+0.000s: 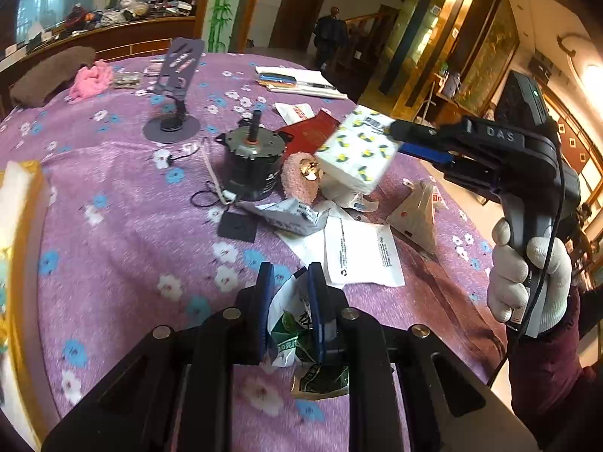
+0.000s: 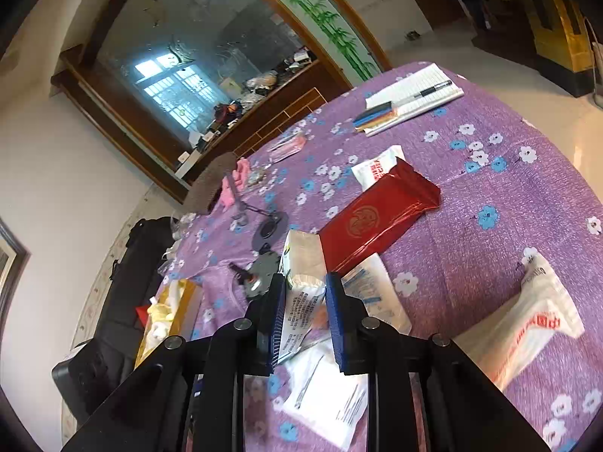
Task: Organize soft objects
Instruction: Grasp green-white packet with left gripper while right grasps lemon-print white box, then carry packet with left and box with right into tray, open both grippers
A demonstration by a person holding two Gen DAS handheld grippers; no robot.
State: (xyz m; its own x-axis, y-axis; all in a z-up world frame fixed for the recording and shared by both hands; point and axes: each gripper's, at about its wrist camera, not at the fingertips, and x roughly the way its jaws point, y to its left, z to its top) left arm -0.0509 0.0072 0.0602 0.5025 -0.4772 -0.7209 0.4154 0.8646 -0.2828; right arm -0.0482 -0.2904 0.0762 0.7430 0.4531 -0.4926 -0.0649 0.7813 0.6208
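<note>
Left wrist view: left gripper (image 1: 290, 301) clamped on a crinkled green-and-white sachet (image 1: 297, 335), pinched between the blue pads, clear of the purple cloth (image 1: 113, 233). Ahead and to the right, right gripper (image 1: 395, 139) carrying a printed tissue pack (image 1: 358, 150) by one end, above the motor (image 1: 252, 165).

Right wrist view: jaws pressed on the tissue pack (image 2: 305, 282) at its near end, red packet (image 2: 377, 218) beyond. Probably light, squashy, slick wrappers; best gripped mid-body, firmly, to avoid slipping.
</note>
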